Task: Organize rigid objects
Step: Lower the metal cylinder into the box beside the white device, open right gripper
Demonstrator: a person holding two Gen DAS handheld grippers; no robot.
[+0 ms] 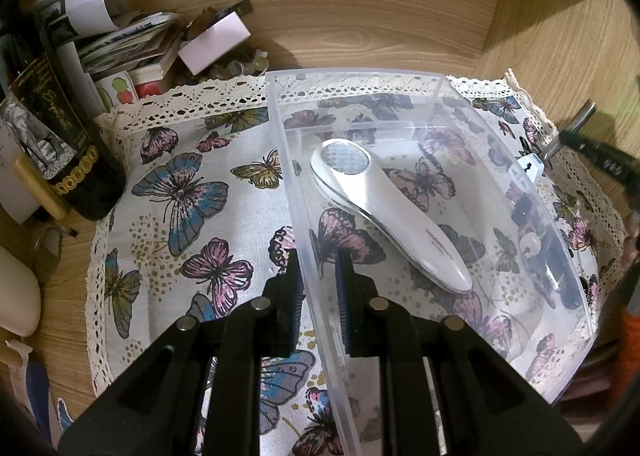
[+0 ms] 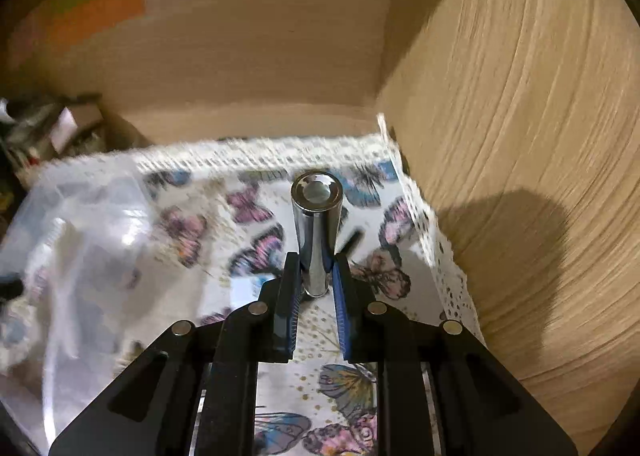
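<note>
2 grippers are working over a butterfly-print cloth (image 1: 188, 192) with a lace edge, which is lying on a wooden surface (image 1: 360, 16) walled in at the far side and the right. At the far left, a dark bottle (image 1: 60, 144) is standing just off the cloth's corner, with a heap of papers and small boxes (image 1: 132, 40) sitting behind it. Further right, the left gripper (image 1: 318, 276) is pinching the near-left wall of a clear plastic bin (image 1: 400, 76), 1 finger outside the wall and 1 inside, the jaws nearly closed on the thin plastic. The bin is resting on the cloth and taking up its right half. Inside it, a white handheld device (image 1: 384, 212) with a round patterned head is lying diagonally, head toward the far left. Along the bin's right wall, some dark small items (image 1: 532, 224) are showing, too blurred through the plastic to identify.

In the right wrist view, the right gripper (image 2: 316, 280) is clamping a shiny metal cylinder (image 2: 316, 224) tightly between its blue pads, the cylinder pointing away from the camera. It is hanging above the cloth's far right part, near the right wooden wall (image 2: 520, 136), with the bin appearing blurred to its left.
</note>
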